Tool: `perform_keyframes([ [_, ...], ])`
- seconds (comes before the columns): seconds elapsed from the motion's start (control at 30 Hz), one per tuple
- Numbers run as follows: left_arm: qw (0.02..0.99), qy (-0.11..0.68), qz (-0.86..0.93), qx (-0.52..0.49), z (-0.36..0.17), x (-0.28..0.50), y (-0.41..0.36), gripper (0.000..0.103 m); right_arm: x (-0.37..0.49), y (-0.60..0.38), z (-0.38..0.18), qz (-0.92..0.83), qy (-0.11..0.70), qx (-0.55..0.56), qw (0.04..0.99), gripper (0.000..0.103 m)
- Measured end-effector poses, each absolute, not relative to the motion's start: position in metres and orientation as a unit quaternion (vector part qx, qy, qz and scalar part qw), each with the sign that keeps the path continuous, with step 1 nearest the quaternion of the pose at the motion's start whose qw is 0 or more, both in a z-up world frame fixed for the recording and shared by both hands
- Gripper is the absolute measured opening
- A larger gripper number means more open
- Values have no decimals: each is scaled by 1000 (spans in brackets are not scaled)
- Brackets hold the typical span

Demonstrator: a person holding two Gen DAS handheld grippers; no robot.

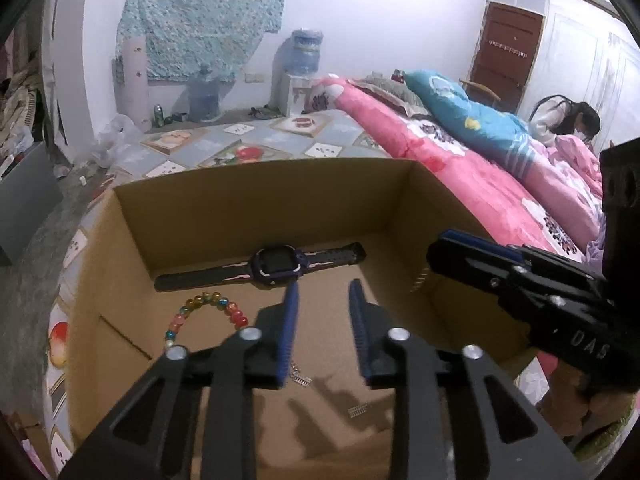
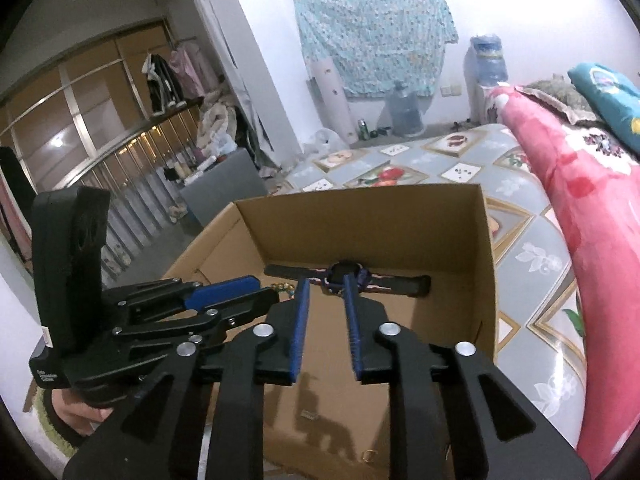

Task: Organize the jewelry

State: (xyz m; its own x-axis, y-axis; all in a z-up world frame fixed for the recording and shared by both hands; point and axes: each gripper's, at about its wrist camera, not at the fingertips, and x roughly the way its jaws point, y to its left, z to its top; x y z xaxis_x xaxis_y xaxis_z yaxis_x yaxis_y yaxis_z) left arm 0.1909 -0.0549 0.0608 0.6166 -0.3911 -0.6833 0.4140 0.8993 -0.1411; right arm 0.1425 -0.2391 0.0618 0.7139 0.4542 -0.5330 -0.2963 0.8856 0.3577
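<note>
Bead bracelet (image 1: 208,316) partly hidden behind left gripper (image 1: 324,292)

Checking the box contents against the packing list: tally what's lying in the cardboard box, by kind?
Wristwatch: 1
Coloured bead bracelet: 1
Small silvery pieces, too small to identify: 2
Small gold ring, near edge in the right wrist view: 1
Total: 5 seen in the cardboard box; gripper parts hide some of the floor.

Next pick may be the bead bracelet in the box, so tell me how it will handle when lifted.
The bracelet is a loop of round beads, so it will probably sag and dangle. The glossy beads may slip between pads. It looks light, and a push would likely slide it across the box floor toward the watch.
</note>
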Motion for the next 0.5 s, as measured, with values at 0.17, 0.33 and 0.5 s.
perform_keyframes([
  [0.17, 910, 355, -214, 1, 76, 176, -39, 36, 129, -252, 79, 214, 293, 134, 922, 21],
  [0.33, 922, 330, -200, -8, 91, 154, -17, 45, 110, -275, 98, 227, 258, 149, 927, 23],
  [0.5, 931, 306, -197, -25, 100, 125, 6, 48, 98, -291, 108, 241, 248, 167, 923, 25],
])
